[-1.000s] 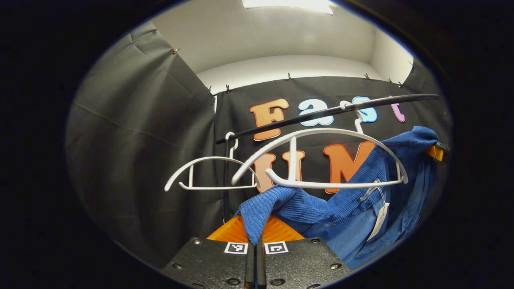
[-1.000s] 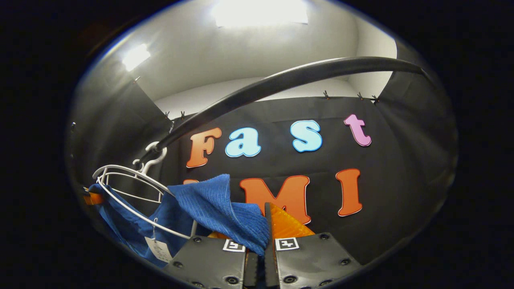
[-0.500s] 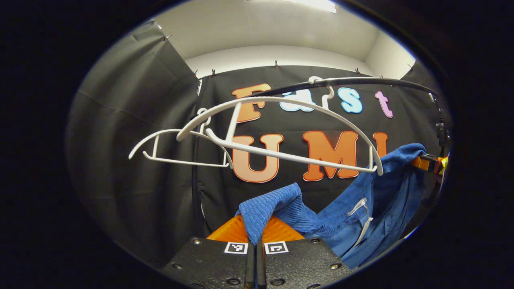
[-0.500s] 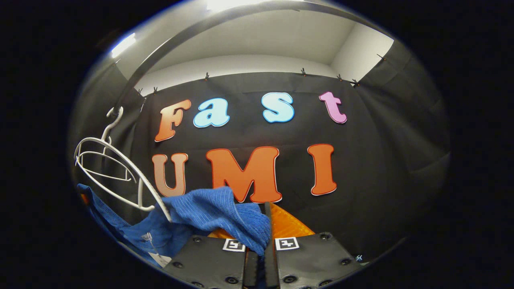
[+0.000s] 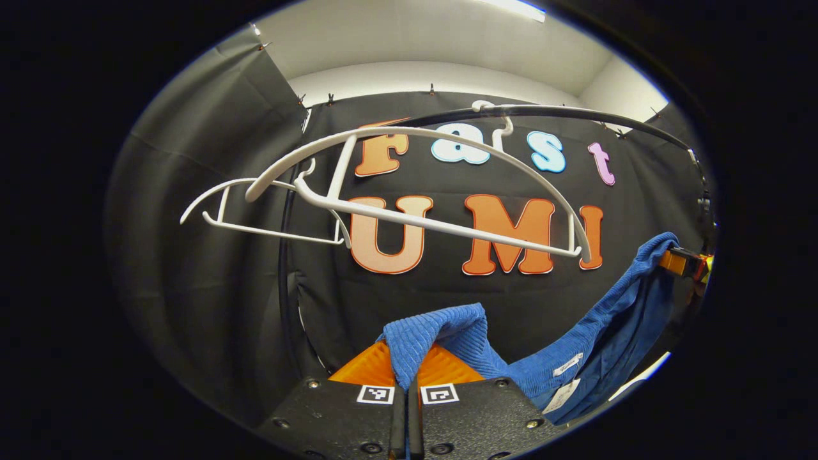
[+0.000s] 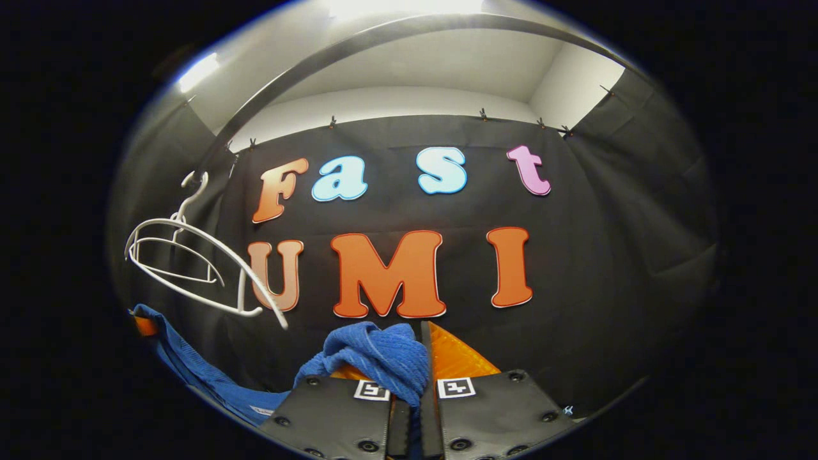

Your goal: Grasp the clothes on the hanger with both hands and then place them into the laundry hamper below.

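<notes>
Soft, ribbed blue clothes (image 5: 543, 367) are pinched by the closed left tool (image 5: 407, 383). Another bunched corner is pinched by the closed right tool (image 6: 418, 383). Curved white hangers (image 5: 415, 185) are seen above on a black rail (image 5: 575, 115).

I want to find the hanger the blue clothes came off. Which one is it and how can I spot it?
Look at the dark rail curving across the top of the left gripper view. Two bare white hangers hook onto it, above the blue garment. I think yours is the nearer hanger: it looks bigger, overlaps the farther hanger to its left, and its right tip ends closest to the cloth.
</notes>
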A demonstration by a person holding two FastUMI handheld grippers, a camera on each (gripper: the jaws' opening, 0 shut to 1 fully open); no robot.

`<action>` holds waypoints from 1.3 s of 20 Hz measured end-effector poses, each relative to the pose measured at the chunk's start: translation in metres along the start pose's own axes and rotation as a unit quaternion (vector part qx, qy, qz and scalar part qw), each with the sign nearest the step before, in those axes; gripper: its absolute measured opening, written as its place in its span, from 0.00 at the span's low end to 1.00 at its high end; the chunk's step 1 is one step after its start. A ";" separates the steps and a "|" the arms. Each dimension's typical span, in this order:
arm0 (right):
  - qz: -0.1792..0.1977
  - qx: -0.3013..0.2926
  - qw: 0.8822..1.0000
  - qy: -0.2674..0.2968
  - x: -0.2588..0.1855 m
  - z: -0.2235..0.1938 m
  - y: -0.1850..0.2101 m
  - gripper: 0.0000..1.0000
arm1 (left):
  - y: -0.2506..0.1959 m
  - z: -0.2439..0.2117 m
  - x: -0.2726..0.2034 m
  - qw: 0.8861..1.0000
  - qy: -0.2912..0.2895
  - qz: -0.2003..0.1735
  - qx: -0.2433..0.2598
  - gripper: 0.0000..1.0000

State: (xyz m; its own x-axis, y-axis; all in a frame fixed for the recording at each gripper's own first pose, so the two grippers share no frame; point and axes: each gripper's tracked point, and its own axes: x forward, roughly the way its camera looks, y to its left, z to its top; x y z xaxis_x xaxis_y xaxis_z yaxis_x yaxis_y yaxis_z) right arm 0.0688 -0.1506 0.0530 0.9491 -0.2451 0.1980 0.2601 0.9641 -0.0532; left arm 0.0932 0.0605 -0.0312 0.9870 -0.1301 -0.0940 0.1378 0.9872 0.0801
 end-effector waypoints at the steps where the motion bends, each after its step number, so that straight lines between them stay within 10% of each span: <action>1: 0.009 0.004 1.000 0.005 -0.001 -0.003 0.007 0.19 | -0.003 -0.002 0.000 1.000 0.003 -0.002 0.001 0.02; 16: 0.167 0.045 0.952 0.251 -0.082 -0.213 0.165 0.20 | -0.104 -0.156 0.000 0.982 0.165 -0.087 -0.038 0.02; 26: 0.132 0.070 0.877 0.456 -0.133 -0.384 0.153 0.19 | -0.138 -0.319 -0.039 0.917 0.371 -0.113 -0.089 0.04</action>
State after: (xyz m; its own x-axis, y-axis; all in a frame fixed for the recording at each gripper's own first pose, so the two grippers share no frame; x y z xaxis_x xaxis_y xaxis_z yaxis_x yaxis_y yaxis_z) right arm 0.0509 -0.0093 -0.3571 0.7366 0.0707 -0.6726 0.0456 0.9871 0.1538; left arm 0.0095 -0.0419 -0.3551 0.5981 -0.3000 -0.7432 0.2516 0.9507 -0.1813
